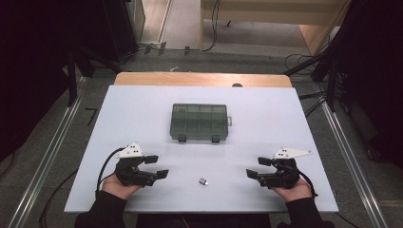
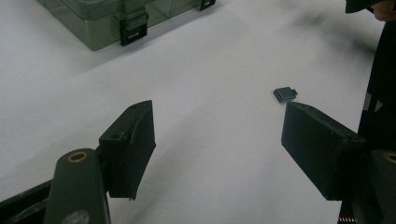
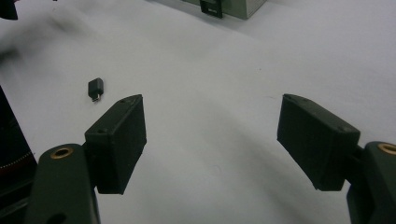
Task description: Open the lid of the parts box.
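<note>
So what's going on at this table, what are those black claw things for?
A person sits at a white table with a two-jaw gripper in each hand. The left gripper and the right gripper both rest near the front edge with jaws open, holding nothing. Between them lies a small dark adapter-like part, untouched. Farther back sits a closed, smoky translucent compartment box with its latches facing the person. Nothing has been picked up yet.

Dim, soft overhead light; dark, murky surroundings.
</note>
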Demonstrator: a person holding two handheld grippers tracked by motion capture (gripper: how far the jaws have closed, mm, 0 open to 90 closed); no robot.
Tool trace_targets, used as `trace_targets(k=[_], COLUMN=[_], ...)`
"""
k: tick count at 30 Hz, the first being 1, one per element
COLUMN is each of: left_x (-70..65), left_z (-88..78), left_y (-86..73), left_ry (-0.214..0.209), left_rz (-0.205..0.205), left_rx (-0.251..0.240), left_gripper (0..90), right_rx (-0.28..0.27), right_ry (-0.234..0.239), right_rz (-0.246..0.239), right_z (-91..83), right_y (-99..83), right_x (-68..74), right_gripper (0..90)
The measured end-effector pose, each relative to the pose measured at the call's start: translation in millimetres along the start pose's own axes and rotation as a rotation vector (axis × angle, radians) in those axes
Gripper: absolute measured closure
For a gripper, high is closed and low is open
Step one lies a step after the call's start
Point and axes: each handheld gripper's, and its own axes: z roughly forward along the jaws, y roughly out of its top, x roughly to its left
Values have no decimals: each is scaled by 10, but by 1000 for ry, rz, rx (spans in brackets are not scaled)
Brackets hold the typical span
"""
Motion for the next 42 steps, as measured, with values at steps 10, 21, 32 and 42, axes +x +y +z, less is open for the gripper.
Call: trace_targets(k=[10,21,32,42], left_x=[15,49,45,60], left_z=[11,-4,-26,-31], left_y=[6,34,12,12], left_ry=[0,-18,1,-19], left_rz=[-7,-33,-24,-43], left_rx=[3,-10,-18,-36], left_gripper=[264,265,266,266], right_rx=[-7,-12,-7,-10], right_ry=[-4,5,13,15], right_rz=[31,47,37,26], right_z=[-10,-25,-10,0], right_y=[16,6,10,5], right_x=[-9,-24,-9,-13], right_gripper=[235,235,235,235])
